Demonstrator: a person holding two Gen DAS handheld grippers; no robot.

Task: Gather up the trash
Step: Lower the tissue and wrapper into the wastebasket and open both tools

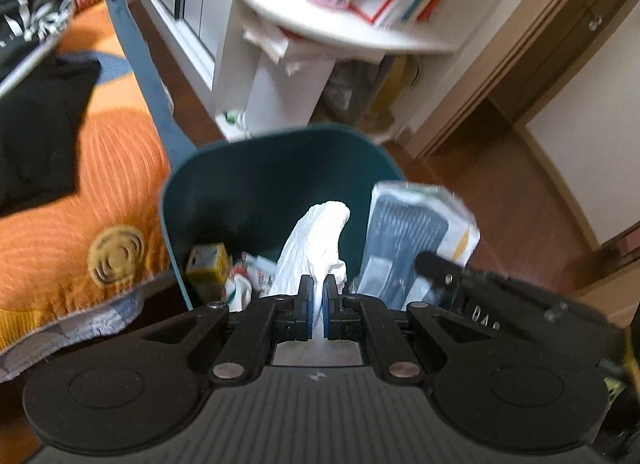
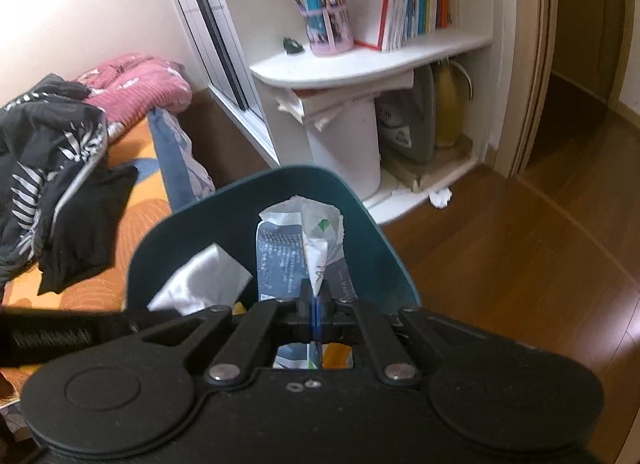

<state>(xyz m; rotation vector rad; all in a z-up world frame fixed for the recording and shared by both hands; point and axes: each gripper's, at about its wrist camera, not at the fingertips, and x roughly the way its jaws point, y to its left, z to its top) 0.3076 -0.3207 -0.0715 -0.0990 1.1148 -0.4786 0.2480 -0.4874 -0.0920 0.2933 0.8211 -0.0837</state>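
Note:
A dark teal trash bin point(image 1: 256, 168) stands beside the bed, also seen in the right wrist view point(image 2: 192, 232). My left gripper point(image 1: 318, 284) is shut on a crumpled white tissue point(image 1: 316, 236) and holds it over the bin's mouth. My right gripper point(image 2: 315, 292) is shut on a grey and white paper wrapper point(image 2: 288, 252), also held over the bin. The wrapper point(image 1: 412, 232) and the right gripper point(image 1: 452, 276) show at the right of the left wrist view. The tissue point(image 2: 204, 280) shows in the right wrist view. A yellow carton point(image 1: 206, 264) and crumpled scraps point(image 1: 248, 276) lie inside the bin.
An orange bedspread point(image 1: 80, 224) with dark clothes point(image 2: 52, 176) lies to the left. A white shelf unit point(image 2: 360, 60) with books and a pen cup stands behind the bin. A white crumpled scrap point(image 2: 440, 197) lies on the wooden floor point(image 2: 520, 248) at the shelf's foot.

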